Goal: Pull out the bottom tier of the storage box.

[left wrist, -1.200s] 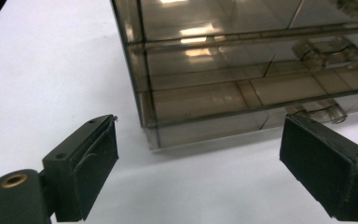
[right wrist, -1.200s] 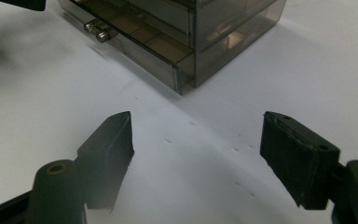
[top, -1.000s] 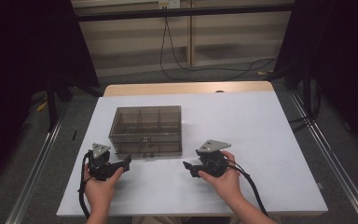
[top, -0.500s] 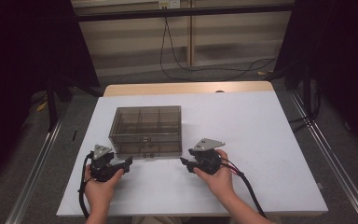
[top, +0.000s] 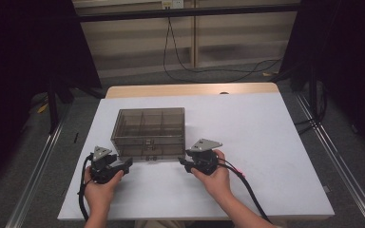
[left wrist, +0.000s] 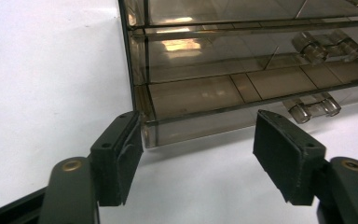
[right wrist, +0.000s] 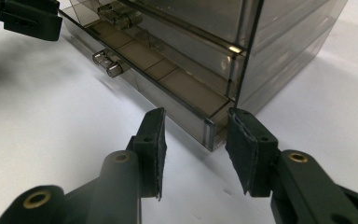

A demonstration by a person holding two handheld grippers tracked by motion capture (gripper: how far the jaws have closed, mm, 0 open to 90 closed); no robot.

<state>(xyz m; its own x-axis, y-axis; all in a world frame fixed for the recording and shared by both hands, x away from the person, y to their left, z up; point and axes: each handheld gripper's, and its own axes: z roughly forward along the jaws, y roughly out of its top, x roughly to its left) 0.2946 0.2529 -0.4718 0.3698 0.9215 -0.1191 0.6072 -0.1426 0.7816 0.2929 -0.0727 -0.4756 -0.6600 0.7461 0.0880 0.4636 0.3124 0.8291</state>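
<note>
White table [top: 266, 142], smoky clear drawer box [top: 149, 124] (3 tiers)

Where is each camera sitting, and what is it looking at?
High view: sits above the person's side, looking forward and down on the white table; shows both forearms, the left gripper and the right gripper.
Left gripper view: rides on the left gripper, facing the drawer box's lower front corner; shows its own black jaws.
Right gripper view: rides on the right gripper, facing the box's opposite front corner; shows its own jaws.
All three views share the smoky see-through drawer box.
</note>
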